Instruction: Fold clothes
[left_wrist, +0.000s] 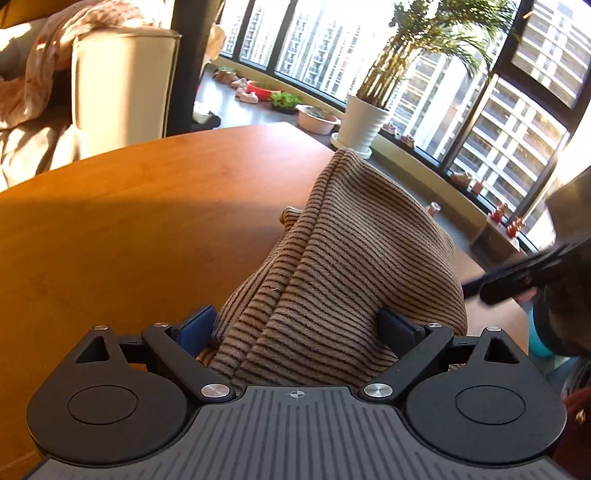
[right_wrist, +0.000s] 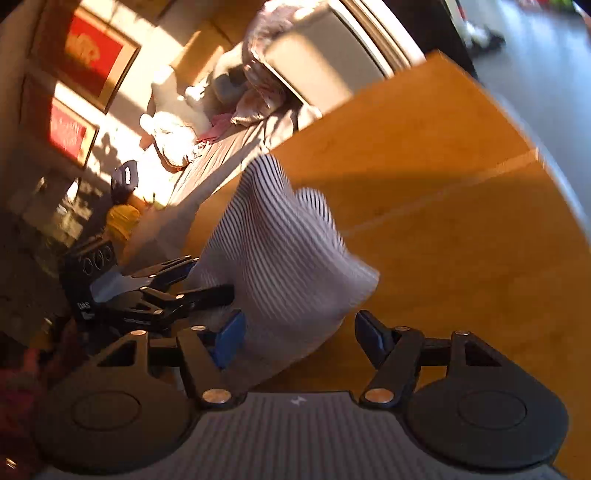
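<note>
One striped knit garment (left_wrist: 343, 266), bunched on counter (left_wrist: 129, 221) just ahead of left gripper (left_wrist: 299, 325), spread wide around it, not pinching. Right gripper (right_wrist: 299, 332) part-open, fabric against one pad only. Likely soft, light, floppy; best pinched at edge or corner.

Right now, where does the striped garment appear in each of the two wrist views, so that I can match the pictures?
Left wrist view: the striped garment fills the centre, bunched between the open left gripper and the far table edge.
Right wrist view: it lies centre-left, blurred, reaching down between the pads of the right gripper.
Shared landmark: the wooden table beneath it.
</note>
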